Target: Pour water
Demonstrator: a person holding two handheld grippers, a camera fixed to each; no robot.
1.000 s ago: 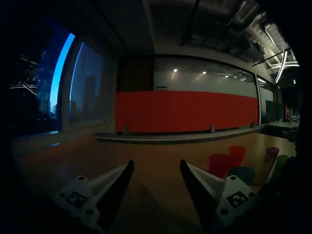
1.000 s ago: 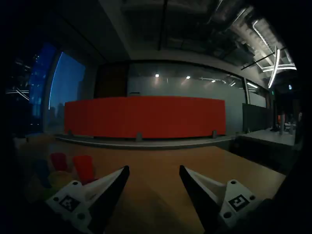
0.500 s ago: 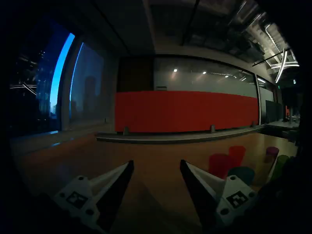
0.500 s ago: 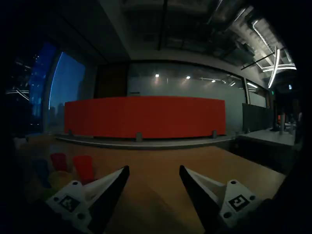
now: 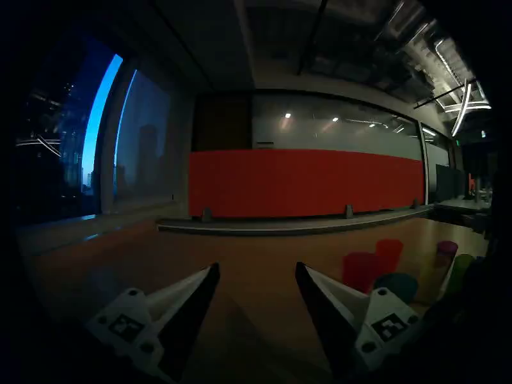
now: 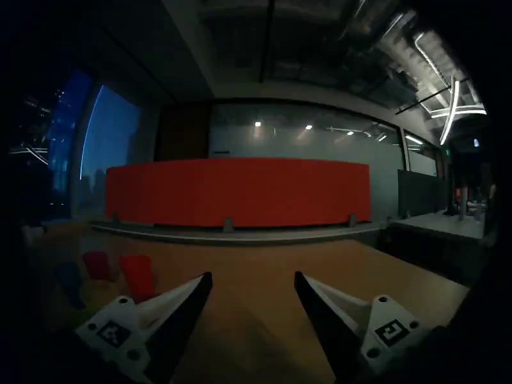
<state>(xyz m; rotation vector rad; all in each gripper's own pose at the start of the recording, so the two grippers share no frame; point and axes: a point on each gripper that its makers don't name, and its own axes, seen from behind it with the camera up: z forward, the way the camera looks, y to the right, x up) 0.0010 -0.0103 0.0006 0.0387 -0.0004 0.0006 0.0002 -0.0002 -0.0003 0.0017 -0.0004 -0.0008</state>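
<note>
Left gripper view: your left gripper (image 5: 256, 267) has its fingers spread wide w/ nothing btwn them, over the wood table (image 5: 256, 246), & the cups (image 5: 360, 270) stand bunched on the table on the near side of the red panel (image 5: 307, 182), below its right end. Right gripper view: your right gripper (image 6: 251, 276) is spread apart too, gripping nothing, w/ the cups below the red panel's left end, too dim to count.

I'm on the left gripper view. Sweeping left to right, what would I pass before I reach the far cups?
window → left tongs, open above the wooden table → red cup → orange-red cup → purple cup
</note>
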